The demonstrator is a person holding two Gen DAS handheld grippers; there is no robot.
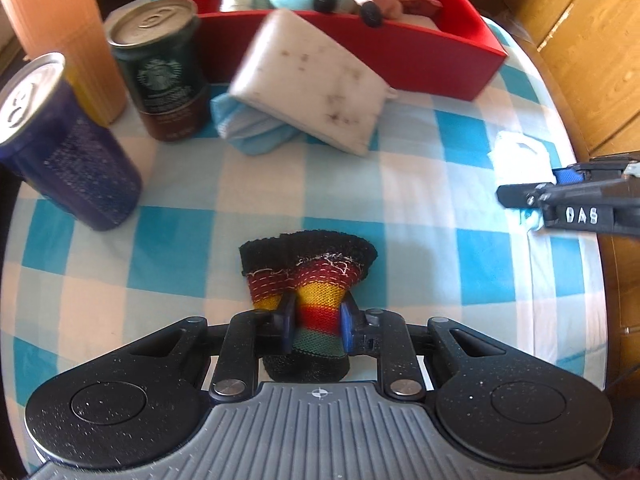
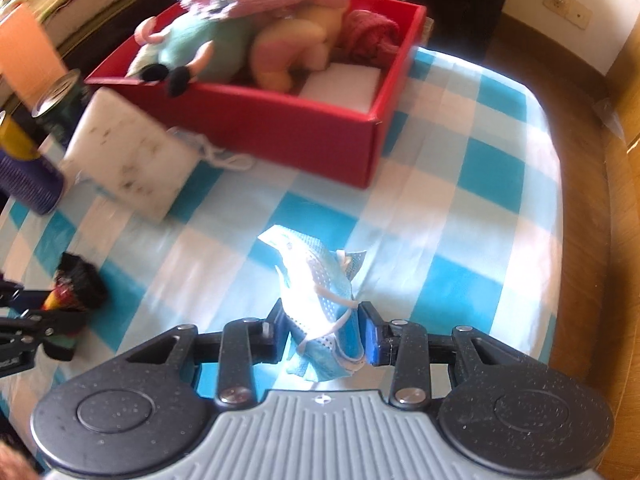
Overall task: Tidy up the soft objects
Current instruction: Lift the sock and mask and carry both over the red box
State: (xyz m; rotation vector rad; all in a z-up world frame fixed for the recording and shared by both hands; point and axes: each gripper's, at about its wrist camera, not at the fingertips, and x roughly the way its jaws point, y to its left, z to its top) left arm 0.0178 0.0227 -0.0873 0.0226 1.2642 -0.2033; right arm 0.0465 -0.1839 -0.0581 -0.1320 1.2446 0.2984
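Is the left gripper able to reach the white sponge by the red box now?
Probably not yet. The left gripper is shut on the striped sock, so its jaws are occupied. The path over the checked cloth to the white sponge looks free, though.

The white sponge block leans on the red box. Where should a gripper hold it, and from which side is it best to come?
Probably from above, at the raised upper end of the white sponge block, jaws across its thin dimension. It tilts against the red box, its lower end over a blue mask, so that end stands free. The cans crowd one side. Both grippers are busy now.
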